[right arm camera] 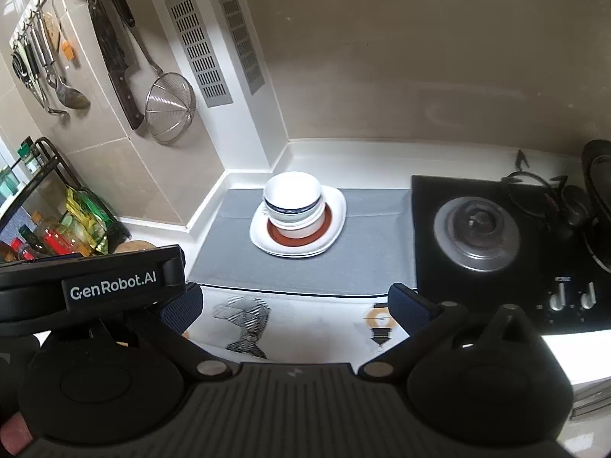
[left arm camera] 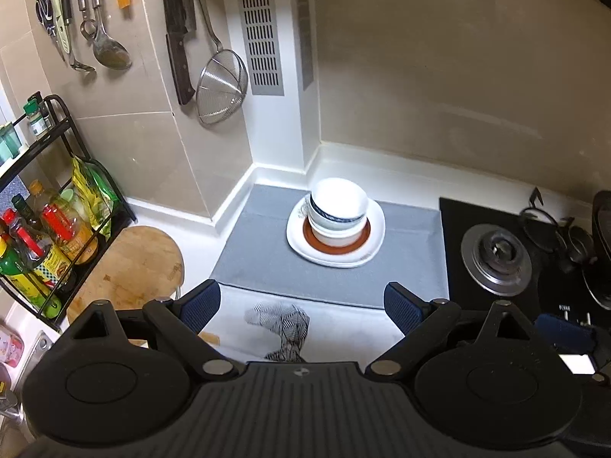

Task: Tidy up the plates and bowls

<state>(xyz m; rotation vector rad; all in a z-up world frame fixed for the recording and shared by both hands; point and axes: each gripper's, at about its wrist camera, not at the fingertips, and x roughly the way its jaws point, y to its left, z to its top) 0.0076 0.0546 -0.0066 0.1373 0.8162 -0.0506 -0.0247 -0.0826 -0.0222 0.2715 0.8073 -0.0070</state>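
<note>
A stack of white bowls (left arm camera: 338, 206), one with a dark blue band, stands on a brown-rimmed plate (left arm camera: 336, 242) atop white plates (left arm camera: 372, 244) on a grey mat (left arm camera: 267, 263). The same bowls (right arm camera: 293, 200) and plates (right arm camera: 332, 225) show in the right wrist view. My left gripper (left arm camera: 301, 305) is open and empty, held back from the stack above the counter's front. My right gripper (right arm camera: 296, 305) is open and empty, also short of the stack. The left gripper's body (right arm camera: 91, 290) shows at the left of the right wrist view.
A black gas hob (left arm camera: 496, 257) lies right of the mat. A round wooden board (left arm camera: 130, 267) and a black rack of bottles (left arm camera: 42, 236) stand at the left. Knives, a strainer (left arm camera: 221, 86) and ladles hang on the tiled wall. A patterned cloth (left arm camera: 282, 328) lies under the grippers.
</note>
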